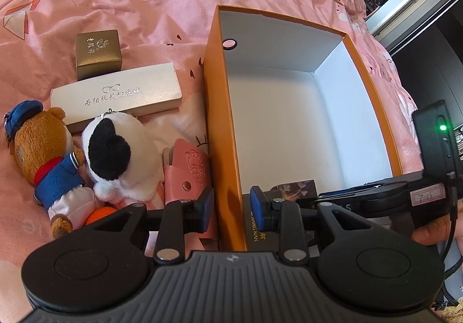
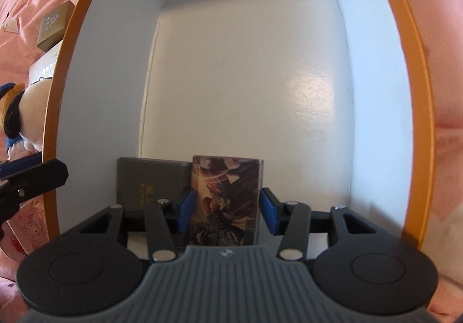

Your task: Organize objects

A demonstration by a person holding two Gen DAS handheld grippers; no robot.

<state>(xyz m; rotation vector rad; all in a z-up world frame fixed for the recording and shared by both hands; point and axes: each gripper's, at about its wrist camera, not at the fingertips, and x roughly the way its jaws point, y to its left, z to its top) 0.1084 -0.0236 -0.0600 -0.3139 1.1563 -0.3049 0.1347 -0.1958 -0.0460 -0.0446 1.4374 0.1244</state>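
An orange box (image 1: pixel 222 126) with a white inside lies open on the pink bed cover. In it, at the near end, lie a dark grey box (image 2: pixel 150 181) with gold letters and a picture-printed card box (image 2: pixel 227 198). My right gripper (image 2: pixel 227 211) is inside the orange box (image 2: pixel 58 97), its blue pads either side of the card box with small gaps. My left gripper (image 1: pixel 234 208) is open, straddling the orange box's left wall. Left of the box lie a gold cube box (image 1: pixel 97 53), a cream glasses case (image 1: pixel 115 94), a bear plush (image 1: pixel 43 155), a white-and-black plush (image 1: pixel 121 155) and a pink pouch (image 1: pixel 188 169).
The pink bed cover (image 1: pixel 130 4) with cloud prints lies all around. The bed's edge and dark furniture stand at the far right (image 1: pixel 419 19). An orange ball (image 1: pixel 101 213) peeks out under the plushes. The right gripper's body (image 1: pixel 405 195) shows in the left wrist view.
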